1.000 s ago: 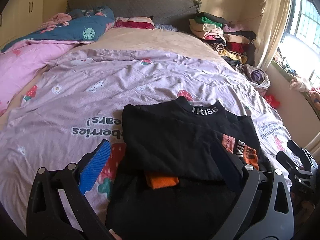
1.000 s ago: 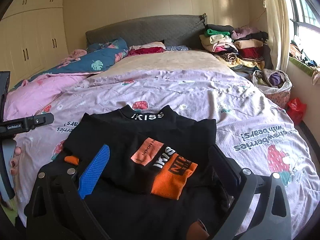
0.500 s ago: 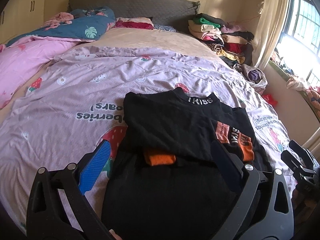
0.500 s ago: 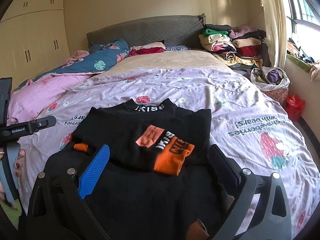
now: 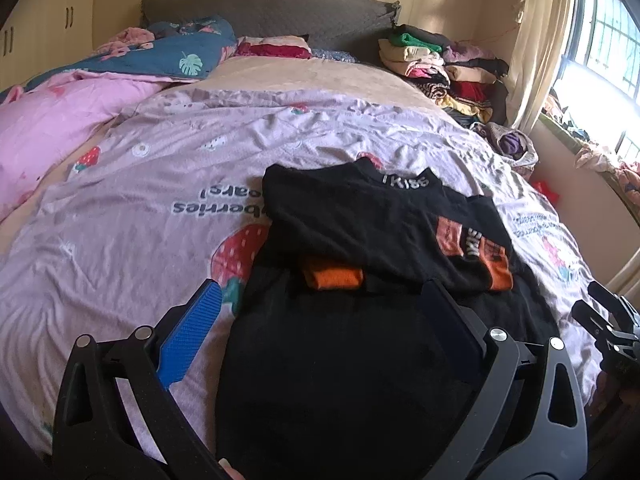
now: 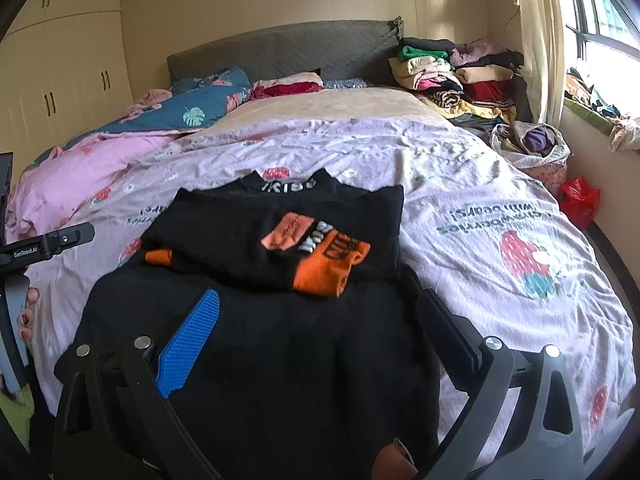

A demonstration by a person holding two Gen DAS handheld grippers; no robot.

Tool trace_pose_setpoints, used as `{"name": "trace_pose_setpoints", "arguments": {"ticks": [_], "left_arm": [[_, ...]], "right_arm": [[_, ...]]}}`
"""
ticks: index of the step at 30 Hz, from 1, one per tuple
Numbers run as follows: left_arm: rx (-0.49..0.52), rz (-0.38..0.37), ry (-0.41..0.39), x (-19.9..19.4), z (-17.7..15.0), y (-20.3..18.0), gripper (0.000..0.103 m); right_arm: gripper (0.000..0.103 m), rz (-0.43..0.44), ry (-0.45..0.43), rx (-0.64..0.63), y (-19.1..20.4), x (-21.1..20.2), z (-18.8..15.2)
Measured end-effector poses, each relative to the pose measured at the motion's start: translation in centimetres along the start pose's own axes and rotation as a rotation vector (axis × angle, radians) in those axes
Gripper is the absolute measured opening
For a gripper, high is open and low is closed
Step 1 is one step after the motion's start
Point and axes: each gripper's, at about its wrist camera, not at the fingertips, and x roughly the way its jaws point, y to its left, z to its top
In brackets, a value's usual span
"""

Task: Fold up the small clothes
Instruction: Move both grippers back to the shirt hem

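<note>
A small black top (image 5: 360,232) (image 6: 272,320) with orange cuffs and an "IKISS" collar lies flat on the lilac strawberry bedcover (image 5: 140,216) (image 6: 500,216). Both sleeves are folded across its chest, the orange cuffs (image 5: 334,278) (image 6: 328,272) on top. My left gripper (image 5: 320,320) hovers open over the shirt's lower left part, nothing between its fingers. My right gripper (image 6: 320,320) is open too, above the lower hem. The right gripper's frame shows at the left wrist view's right edge (image 5: 608,320).
A stack of folded clothes (image 6: 456,76) sits at the bed's far right by the headboard. A pink quilt (image 5: 48,128) and blue quilt (image 5: 180,56) lie at the left. A bag of clothes (image 6: 532,144) and red bag (image 6: 578,200) sit on the floor at right.
Both grippers have drawn back toward the foot of the bed, so more of the shirt's lower half shows. The shirt has not moved; both stay open.
</note>
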Motion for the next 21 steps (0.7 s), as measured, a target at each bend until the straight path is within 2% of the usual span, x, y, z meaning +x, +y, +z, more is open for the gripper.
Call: {"name": "trace_pose_setpoints", "arguments": {"ticks": [9, 17, 19, 21], "left_arm": [[0.005, 0.020, 0.059, -0.3, -2.8, 1.7, 0.093], [-0.027, 0.006, 0.122, -0.8, -5.5, 4.8, 0.093], [-0.029, 0.011, 0.138, -1.0, -6.2, 5.3, 0.090], [-0.035, -0.002, 0.150, -1.2, -6.8, 5.7, 0.074]], "right_arm": [[0.099, -0.013, 0.063, 0.000, -0.9, -0.9, -2.9], [0.099, -0.045, 0.094, 0.008, -2.1, -2.1, -4.9], [0.099, -0.048, 0.090, 0.007, -2.2, -2.6, -5.0], [0.099, -0.055, 0.086, -0.002, -2.2, -3.1, -5.1]]}}
